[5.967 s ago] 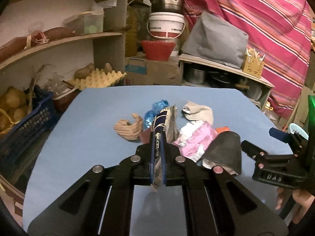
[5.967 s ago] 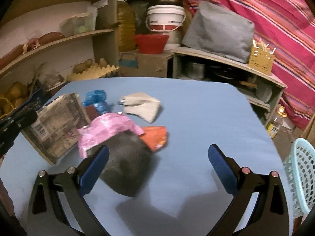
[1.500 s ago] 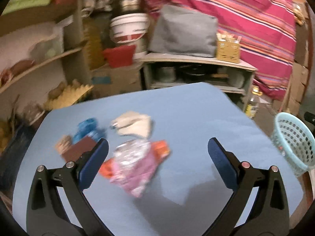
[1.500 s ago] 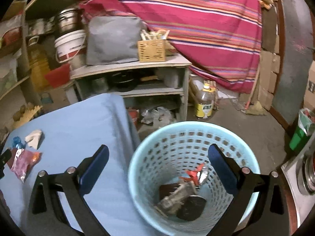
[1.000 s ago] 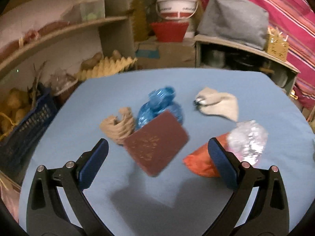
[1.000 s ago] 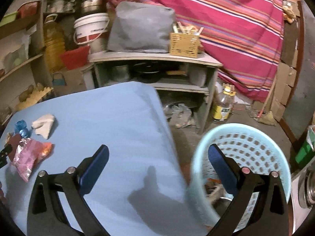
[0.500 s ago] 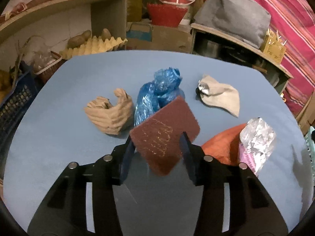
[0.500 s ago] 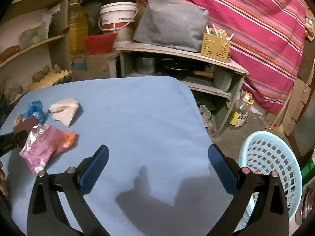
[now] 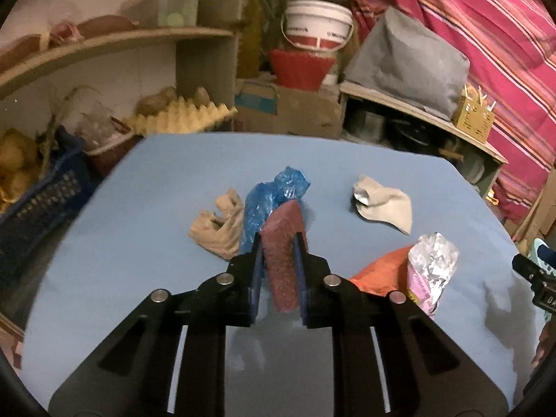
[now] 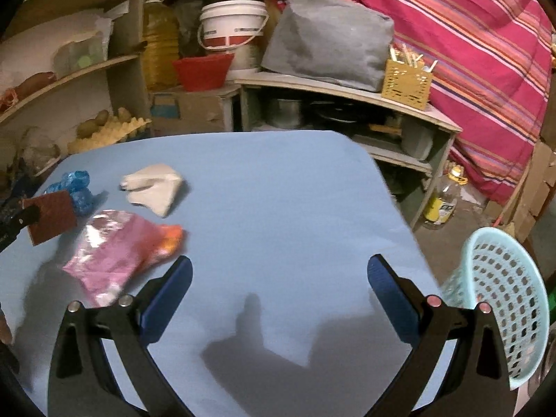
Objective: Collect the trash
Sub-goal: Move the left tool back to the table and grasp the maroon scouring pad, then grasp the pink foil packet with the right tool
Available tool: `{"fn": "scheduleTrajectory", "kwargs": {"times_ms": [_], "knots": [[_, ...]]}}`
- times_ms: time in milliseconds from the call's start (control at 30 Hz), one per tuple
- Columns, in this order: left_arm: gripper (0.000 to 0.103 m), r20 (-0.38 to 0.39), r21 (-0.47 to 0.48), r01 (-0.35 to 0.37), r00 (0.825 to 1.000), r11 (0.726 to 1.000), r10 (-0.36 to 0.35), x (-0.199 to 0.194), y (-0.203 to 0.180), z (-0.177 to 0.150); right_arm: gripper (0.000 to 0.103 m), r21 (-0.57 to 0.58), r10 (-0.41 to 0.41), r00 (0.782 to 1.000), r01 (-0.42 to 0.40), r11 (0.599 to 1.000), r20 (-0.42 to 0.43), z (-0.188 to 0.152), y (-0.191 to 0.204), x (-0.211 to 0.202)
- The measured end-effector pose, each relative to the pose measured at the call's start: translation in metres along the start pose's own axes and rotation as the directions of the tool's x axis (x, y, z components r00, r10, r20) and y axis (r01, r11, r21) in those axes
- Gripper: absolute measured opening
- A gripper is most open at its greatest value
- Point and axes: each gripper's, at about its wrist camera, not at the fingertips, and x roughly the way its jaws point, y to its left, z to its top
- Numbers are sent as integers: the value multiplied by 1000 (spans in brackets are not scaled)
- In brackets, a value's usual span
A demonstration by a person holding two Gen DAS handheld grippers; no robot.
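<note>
- Currently left gripper jaws have just been closing, now pinching the dark red scouring pad edge-on between both blue pads; pad stands upright between them, its lower end off the blue table.
- From the right wrist view the same pad sits at 9 o'clock, clamped by the black tip of the left gripper.
- Right gripper jaws spread wide, nothing between them, over bare table at 6 o'clock.
- Blue plastic bag lies just behind the held pad, touching it in view; tan crumpled bag just beside it at 9 o'clock.
- Beige wrapper lies apart toward 2 o'clock of the held pad.
- Pink foil packet overlaps the orange wrapper, at 3 o'clock of the left gripper; in the right view the packet sits at 10 o'clock of the right gripper.
- Light blue basket stands off the table edge, at 3 o'clock in the right view; contents not readable.
- Shelves with white bucket at 12 o'clock behind the table.
</note>
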Motion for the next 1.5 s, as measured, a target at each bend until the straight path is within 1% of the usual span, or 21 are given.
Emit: {"fn": "scheduleTrajectory", "kwargs": {"times_ms": [133,233,300,400,567,633,733,833,867,900,933,1033,1067,1133,1200,1233,1267,1333,1500], "knots": [[14,61,14,-34,998,999,33,-19,12,4,98,-8,46,999,-46,999,0,-2,27,-6],[14,89,19,-51,995,999,49,-29,21,5,98,-27,75,997,-75,997,0,-5,48,-11],[14,93,12,-55,994,998,53,-31,28,5,98,-40,90,996,-90,995,-9,-7,62,-11],[14,79,-22,-48,996,999,50,-30,41,4,98,-51,115,993,-117,992,-37,-12,86,-8],[14,68,-38,-43,997,998,45,-27,48,2,98,-59,153,984,-159,986,-95,-20,122,1],[14,71,-33,-45,996,998,48,-28,48,2,98,-77,141,984,-149,986,-107,-23,136,5],[14,71,-27,-42,997,999,44,-26,47,1,98,-99,68,990,-80,992,-124,-24,148,20],[14,71,-22,-45,996,999,46,-26,46,1,97,-60,64,989,-72,996,-131,-20,145,29],[14,70,-23,-44,997,999,45,-26,46,1,94,-49,65,990,-71,996,-124,-19,143,29],[14,70,-24,-43,997,999,45,-26,46,1,82,-49,65,991,-71,996,-118,-17,142,29],[14,71,-24,-42,997,999,44,-26,45,1,66,-60,63,991,-70,996,-119,-16,141,29],[14,72,-23,-41,996,999,43,-26,43,1,50,-72,83,986,-95,993,-145,-15,138,35],[14,72,-24,-42,996,999,44,-27,43,1,47,-62,101,983,-112,992,-150,-15,134,36],[14,72,-27,-39,997,999,41,-27,42,2,33,-52,119,982,-128,990,-146,-13,128,35],[14,76,-24,-35,996,999,37,-27,41,2,26,-54,133,982,-142,988,-136,-12,123,31],[14,77,-24,-34,996,999,36,-28,38,2,20,-53,143,981,-151,987,-127,-10,120,28],[14,79,-22,-32,996,999,34,-29,35,2,17,-52,148,982,-155,987,-120,-8,117,26],[14,82,-15,-31,996,999,32,-29,29,3,15,-50,153,983,-159,986,-104,-6,111,22],[14,88,2,-28,996,1000,27,-32,15,5,15,-29,162,984,-165,986,-79,0,87,12]]}}
